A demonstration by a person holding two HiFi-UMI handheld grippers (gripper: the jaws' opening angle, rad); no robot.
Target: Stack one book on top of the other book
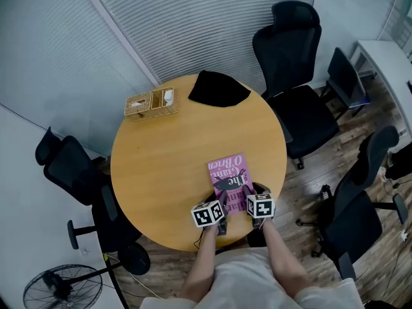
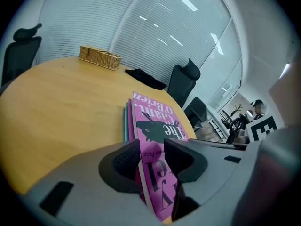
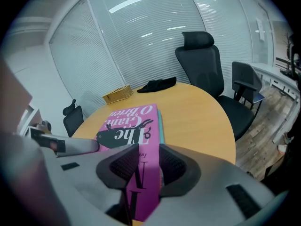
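Note:
A pink book (image 1: 232, 177) lies face up on a teal book on the round wooden table (image 1: 161, 172), near its front right edge. The teal book (image 2: 126, 121) shows only as a thin edge under the pink one, also in the right gripper view (image 3: 161, 126). My left gripper (image 1: 222, 206) is shut on the pink book's (image 2: 155, 121) near left corner, pads (image 2: 126, 160) against it. My right gripper (image 1: 248, 198) grips the pink book's (image 3: 127, 121) near right corner the same way. Both point downward from the table's front edge.
A wicker basket (image 1: 151, 103) and a black cloth (image 1: 219, 89) lie at the table's far side. Black office chairs stand behind (image 1: 296, 63), left (image 1: 71, 172) and right (image 1: 360, 198) of the table. A floor fan (image 1: 61, 291) is at the lower left.

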